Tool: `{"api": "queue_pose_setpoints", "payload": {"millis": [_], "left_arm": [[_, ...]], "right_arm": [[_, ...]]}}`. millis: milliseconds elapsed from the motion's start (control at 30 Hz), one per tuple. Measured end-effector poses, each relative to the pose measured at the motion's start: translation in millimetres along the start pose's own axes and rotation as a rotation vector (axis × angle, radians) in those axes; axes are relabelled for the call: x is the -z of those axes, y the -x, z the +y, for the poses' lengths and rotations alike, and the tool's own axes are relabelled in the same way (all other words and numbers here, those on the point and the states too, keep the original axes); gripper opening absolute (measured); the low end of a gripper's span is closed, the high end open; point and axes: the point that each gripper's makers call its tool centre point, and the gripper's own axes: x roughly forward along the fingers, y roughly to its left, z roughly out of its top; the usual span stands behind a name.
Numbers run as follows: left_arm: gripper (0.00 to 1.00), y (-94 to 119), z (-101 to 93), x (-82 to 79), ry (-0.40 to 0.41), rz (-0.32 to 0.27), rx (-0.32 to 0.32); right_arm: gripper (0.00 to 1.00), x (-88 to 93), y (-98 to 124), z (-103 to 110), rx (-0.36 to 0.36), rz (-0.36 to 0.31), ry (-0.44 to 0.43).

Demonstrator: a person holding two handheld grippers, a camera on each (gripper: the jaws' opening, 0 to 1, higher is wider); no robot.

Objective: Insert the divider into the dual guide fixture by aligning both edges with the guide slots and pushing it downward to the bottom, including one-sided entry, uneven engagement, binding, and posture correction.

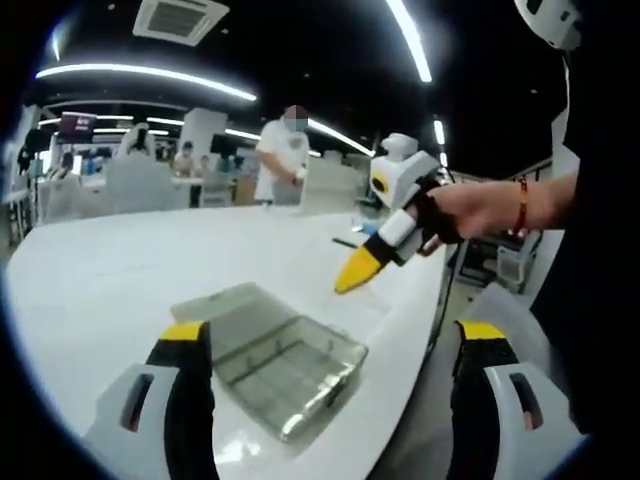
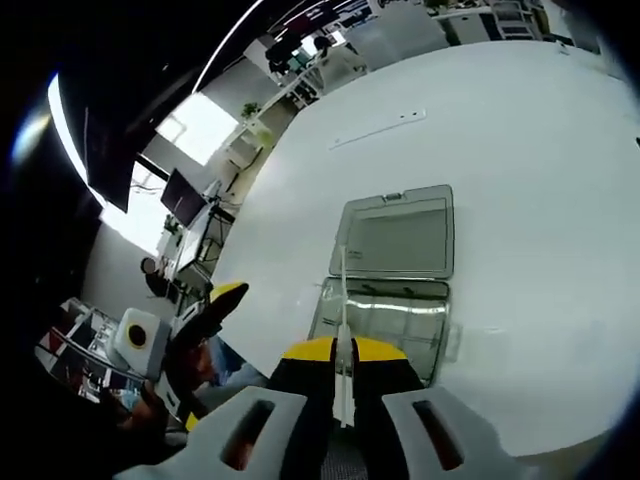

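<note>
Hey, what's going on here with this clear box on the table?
A person is working with handheld tongs in each hand over a white table. The right tongs are shut on a thin white divider, held above an open clear plastic box whose lid lies flat beside it. The divider is not yet inside. The left tongs are open and hold nothing, hanging near the box.

Clear glossy plastic box; smooth matt white table; thin divider.
</note>
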Motion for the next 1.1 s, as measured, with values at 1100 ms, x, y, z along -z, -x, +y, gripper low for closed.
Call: {"api": "queue_pose_setpoints", "payload": {"millis": [1100], "left_arm": [[0.98, 1.4, 12.3, 6.9, 0.023, 0.02, -0.002]], "right_arm": [[0.0, 10.6, -14.4, -26.1, 0.063, 0.059, -0.014]]}}
